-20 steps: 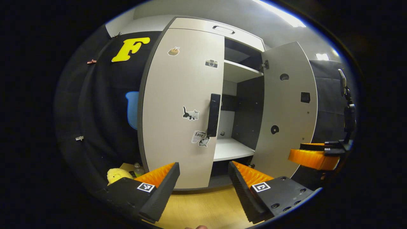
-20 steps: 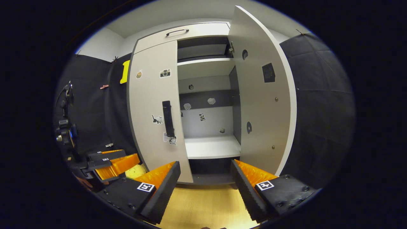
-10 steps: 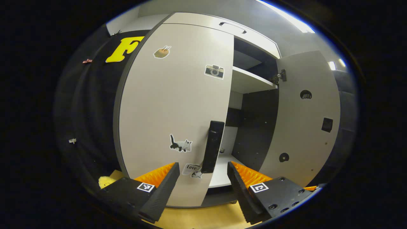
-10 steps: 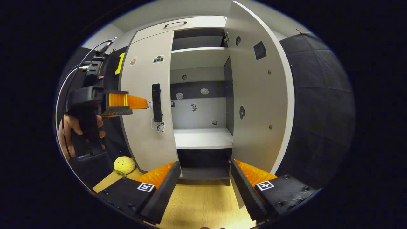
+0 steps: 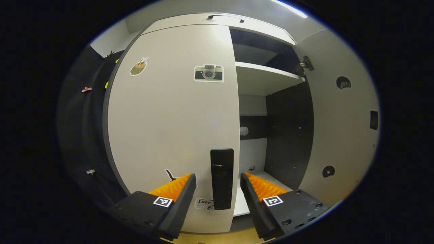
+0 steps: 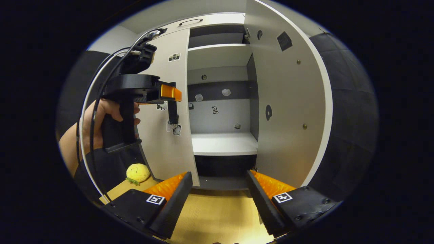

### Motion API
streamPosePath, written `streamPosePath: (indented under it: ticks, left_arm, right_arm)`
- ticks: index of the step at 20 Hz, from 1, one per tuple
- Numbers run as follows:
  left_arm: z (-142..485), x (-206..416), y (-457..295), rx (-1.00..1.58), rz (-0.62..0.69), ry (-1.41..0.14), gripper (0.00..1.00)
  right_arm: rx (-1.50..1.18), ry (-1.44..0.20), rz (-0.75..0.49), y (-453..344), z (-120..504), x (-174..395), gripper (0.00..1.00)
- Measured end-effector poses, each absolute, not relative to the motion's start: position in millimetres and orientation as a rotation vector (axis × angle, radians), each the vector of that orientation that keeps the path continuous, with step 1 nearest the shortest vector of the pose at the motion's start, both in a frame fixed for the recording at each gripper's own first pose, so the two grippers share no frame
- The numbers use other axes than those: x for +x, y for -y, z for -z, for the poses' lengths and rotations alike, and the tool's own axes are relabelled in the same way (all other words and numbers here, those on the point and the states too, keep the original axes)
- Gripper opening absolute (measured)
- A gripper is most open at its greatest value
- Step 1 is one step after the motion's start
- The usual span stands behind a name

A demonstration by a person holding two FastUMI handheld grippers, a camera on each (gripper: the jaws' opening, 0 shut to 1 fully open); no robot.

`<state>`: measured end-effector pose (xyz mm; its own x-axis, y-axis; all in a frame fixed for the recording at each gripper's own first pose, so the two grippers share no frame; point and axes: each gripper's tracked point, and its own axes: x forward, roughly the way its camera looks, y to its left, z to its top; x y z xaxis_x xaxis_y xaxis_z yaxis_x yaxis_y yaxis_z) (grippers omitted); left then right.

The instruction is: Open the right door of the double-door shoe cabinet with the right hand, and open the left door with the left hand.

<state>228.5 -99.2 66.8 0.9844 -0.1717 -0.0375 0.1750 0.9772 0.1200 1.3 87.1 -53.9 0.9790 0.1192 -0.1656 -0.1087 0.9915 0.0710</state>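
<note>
Black handle [image 5: 221, 178] sits between the spread left claw [image 5: 218, 195]; one of two doors hangs open, right claw [image 6: 218, 189] released.

Left gripper [image 6: 171, 93], left of frame in right gripper view: black pistol-grip body, black and white cables looping off top. Square black-white marker on each finger base [image 5: 273, 200]; round screws alongside.
</note>
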Motion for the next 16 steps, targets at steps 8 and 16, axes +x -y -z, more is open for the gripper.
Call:
streamPosePath:
  ticks: [8, 16]
  left_arm:
    - [-54.8, 243.7, 106.3, 0.090, 0.158, -0.055, 0.40]
    - [-49.1, 242.3, 106.0, 0.107, 0.169, -0.070, 0.23]
  right_arm:
    - [0.078, -0.214, -0.151, -84.3, 74.8, 1.0, 1.00]
    - [0.124, -0.254, -0.160, -81.1, 81.3, 1.4, 0.99]
